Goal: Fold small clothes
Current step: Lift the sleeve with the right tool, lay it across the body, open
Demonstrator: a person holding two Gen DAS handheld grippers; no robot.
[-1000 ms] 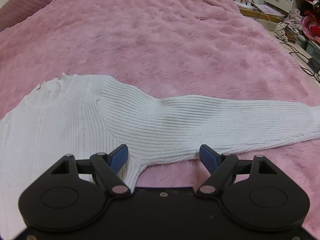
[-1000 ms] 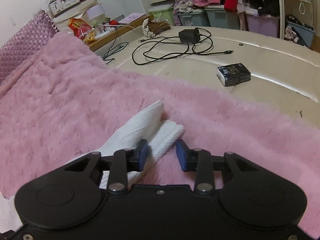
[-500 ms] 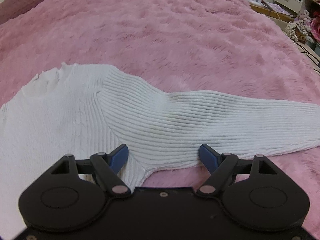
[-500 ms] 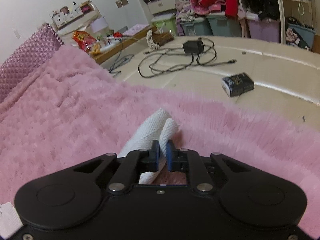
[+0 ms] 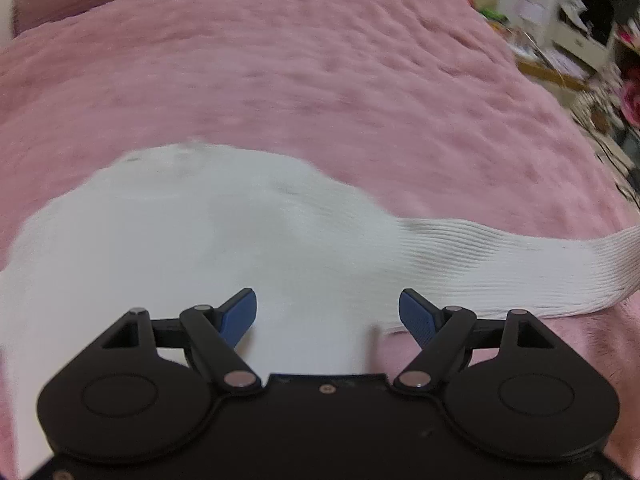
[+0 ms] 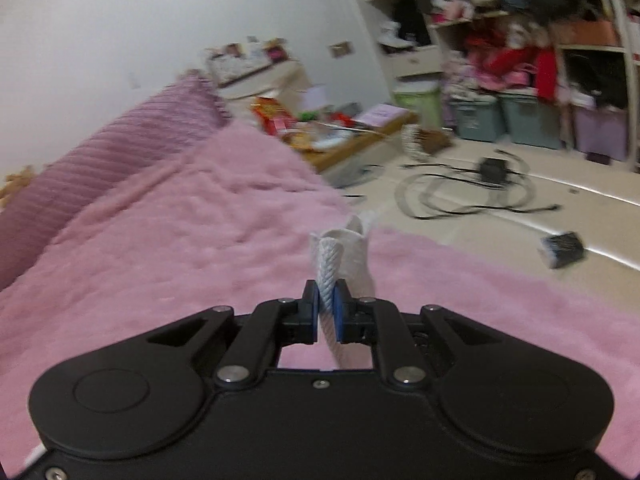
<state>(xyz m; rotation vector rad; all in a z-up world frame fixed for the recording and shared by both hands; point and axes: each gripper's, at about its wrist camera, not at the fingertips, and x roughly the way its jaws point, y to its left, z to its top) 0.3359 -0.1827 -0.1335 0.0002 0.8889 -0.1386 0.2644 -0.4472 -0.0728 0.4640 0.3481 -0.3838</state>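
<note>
- We have the white sweater [image 5: 192, 248] lying on the pink blanket [image 5: 320, 80]; its sleeve [image 5: 500, 264] runs off to the right.
- Our right gripper [image 6: 327, 306] pinches the cuff [image 6: 340, 252], jaws pressed onto the knit.
- Our left gripper [image 5: 327, 310] hovers over the body, jaws spread — best used, we judge, to pin the shoulder while the sleeve comes across.
- Motion blur hides the collar; the hem is cut off.
</note>
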